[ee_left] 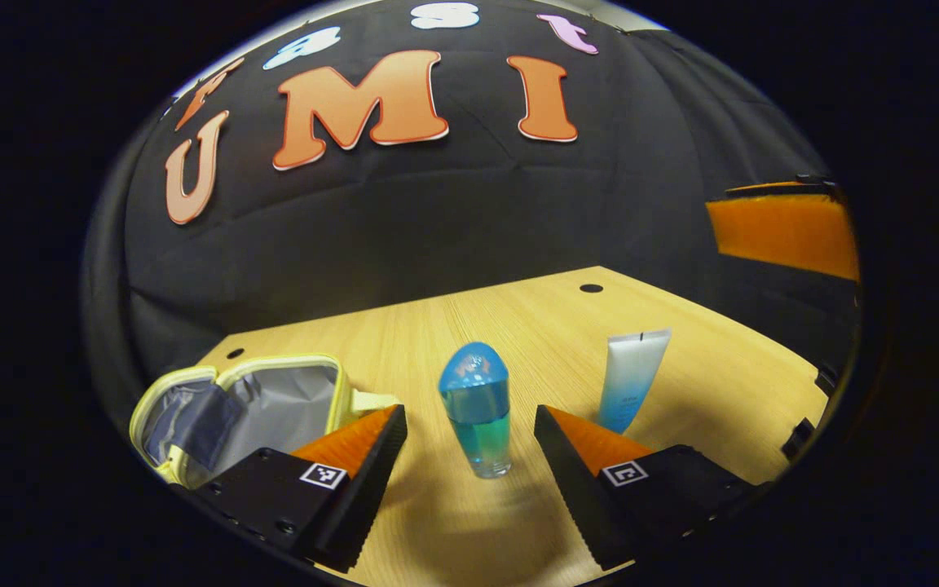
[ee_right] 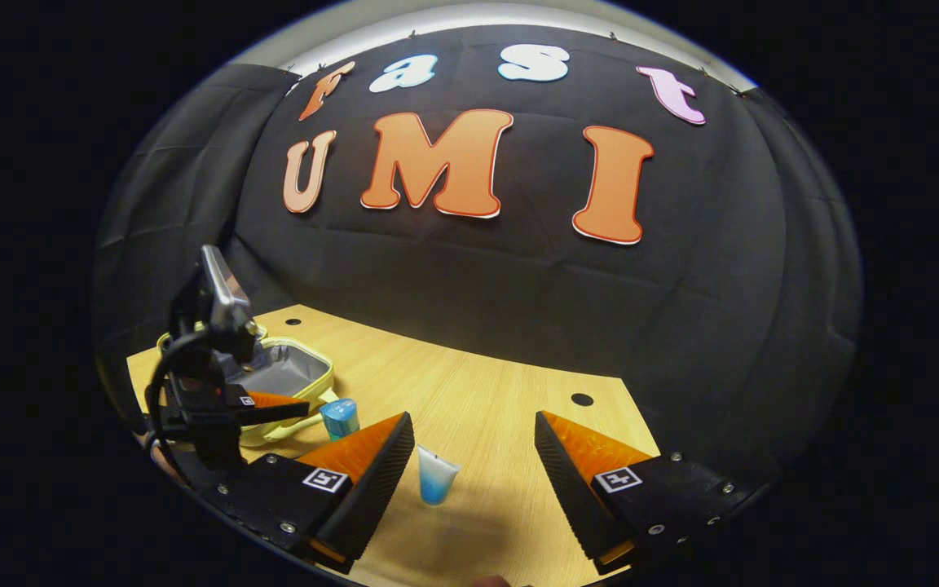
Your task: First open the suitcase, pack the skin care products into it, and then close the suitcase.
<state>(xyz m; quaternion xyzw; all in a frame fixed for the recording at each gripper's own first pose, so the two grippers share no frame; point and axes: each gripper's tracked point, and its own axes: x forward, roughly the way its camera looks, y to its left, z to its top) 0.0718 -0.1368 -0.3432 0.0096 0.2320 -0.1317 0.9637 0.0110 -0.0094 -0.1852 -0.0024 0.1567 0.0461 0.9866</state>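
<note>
I see a light wood table [ee_left: 518, 326] carrying 3 things: an open yellow-rimmed pouch [ee_left: 249, 408] with grey lining at its 9 o'clock edge, an upright blue bottle [ee_left: 476, 408] near the middle, and a white-and-blue tube [ee_left: 631, 379] standing at 3 o'clock of the bottle.

Ahead of the left tool stood a blue-capped bottle [ee_left: 476, 412] with blue-to-green liquid. Right of it, a white tube [ee_left: 631, 377] faded to blue. The pale-yellow suitcase [ee_left: 233, 408] had grey lining; the tabletop [ee_left: 714, 375] was light wood-grain.
</note>
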